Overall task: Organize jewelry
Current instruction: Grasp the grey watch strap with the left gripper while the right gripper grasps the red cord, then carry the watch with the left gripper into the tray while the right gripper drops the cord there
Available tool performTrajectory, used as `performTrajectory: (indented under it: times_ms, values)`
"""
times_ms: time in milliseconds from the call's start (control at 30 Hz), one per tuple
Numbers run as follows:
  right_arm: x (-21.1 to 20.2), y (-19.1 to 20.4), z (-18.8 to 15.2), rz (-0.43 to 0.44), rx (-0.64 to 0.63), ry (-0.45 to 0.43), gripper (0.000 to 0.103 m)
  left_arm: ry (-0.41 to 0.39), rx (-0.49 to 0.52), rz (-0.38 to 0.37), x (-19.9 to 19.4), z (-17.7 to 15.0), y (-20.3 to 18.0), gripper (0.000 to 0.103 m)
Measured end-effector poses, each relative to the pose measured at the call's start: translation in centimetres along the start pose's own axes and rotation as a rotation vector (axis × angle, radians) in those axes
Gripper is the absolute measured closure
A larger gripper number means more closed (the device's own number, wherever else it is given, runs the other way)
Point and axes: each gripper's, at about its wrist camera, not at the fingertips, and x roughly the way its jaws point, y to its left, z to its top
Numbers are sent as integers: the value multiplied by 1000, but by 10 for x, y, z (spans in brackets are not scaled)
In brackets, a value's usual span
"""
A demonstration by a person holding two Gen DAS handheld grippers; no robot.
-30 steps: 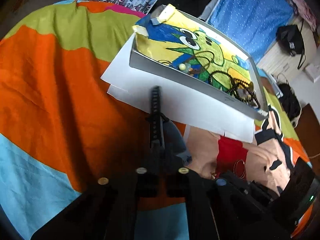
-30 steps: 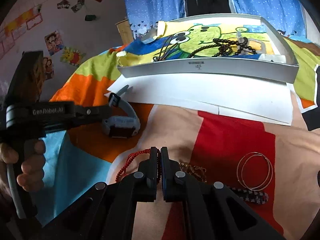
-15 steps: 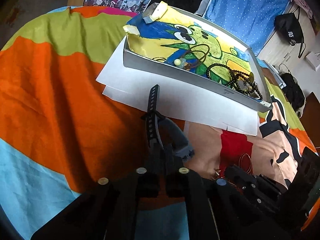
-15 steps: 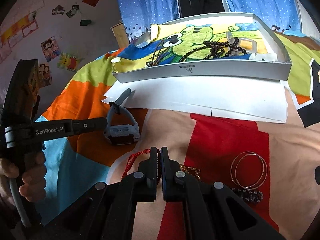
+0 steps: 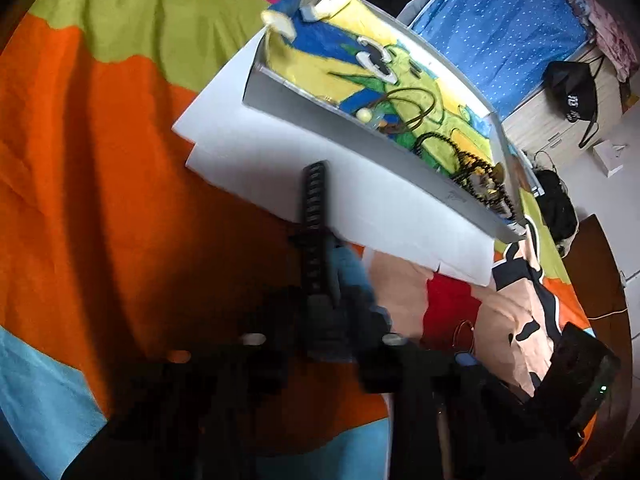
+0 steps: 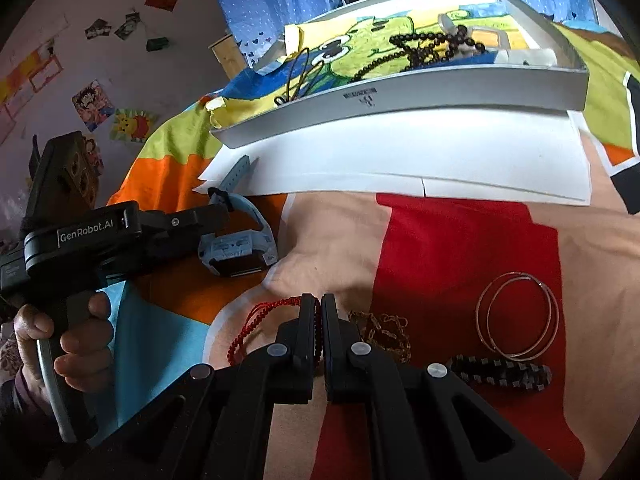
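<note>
Opening slightly, the left gripper (image 6: 224, 210) is seen with the blue watch (image 6: 240, 248) strap between its jaws. The right gripper (image 6: 321, 308) is kept closed, empty, the red cord bracelet (image 6: 260, 320) lying at its nine o'clock.

Left gripper (image 5: 320, 312) fingers motion-blurred; watch (image 5: 316, 216) body hidden behind them.

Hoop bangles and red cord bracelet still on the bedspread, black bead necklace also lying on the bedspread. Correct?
Not quite. The black bead necklace lies inside the white tray, as the right wrist view shows. The hoop bangles and red cord bracelet are on the bedspread.
</note>
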Motion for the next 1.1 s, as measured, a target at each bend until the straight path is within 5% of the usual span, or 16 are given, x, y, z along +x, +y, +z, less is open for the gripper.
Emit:
performTrajectory:
  times_ms: [367,667,1100]
  values:
    - [-35,3,13,-23,-27,-156,99,-123,83,119,-22,-20,-38,89]
    - [-67,-3,38,25,3,-307,99,-184,96,141,-51,-14,-74,96]
    - [-116,-88,99,-19,105,-532,99,-250,122,125,-15,49,-145,101]
